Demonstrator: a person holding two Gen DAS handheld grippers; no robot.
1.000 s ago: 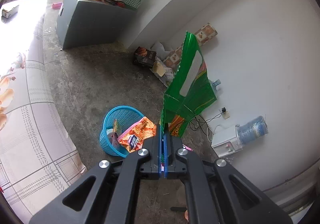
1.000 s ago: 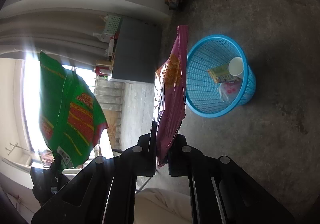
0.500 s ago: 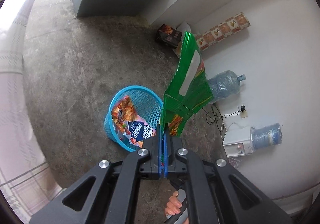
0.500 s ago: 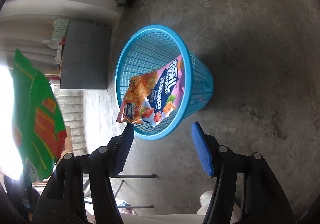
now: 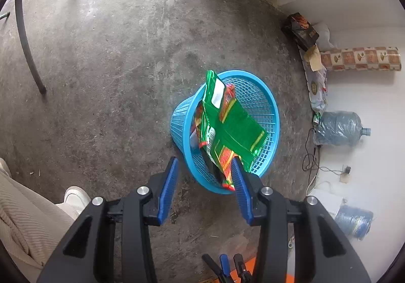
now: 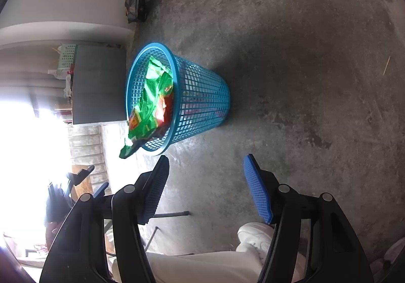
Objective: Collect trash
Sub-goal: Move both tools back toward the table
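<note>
In the left wrist view the left hand-held gripper gapes wide at lower centre, a green bag lying in the blue basket just above it, while the right wrist view shows the right hand-held gripper equally wide, basket left of centre on the floor.

**Both grippers spread wide**

Left gripper has its jaws wide apart, blue pads facing each other, nothing pinched between them. It's angled down at the basket; its right pad overlaps the basket's near rim, and I can't tell if it's touching.

Right gripper is spread just as wide and holds nothing, sitting short of the basket. Person's white shoe and beige trouser leg show under it.
</note>
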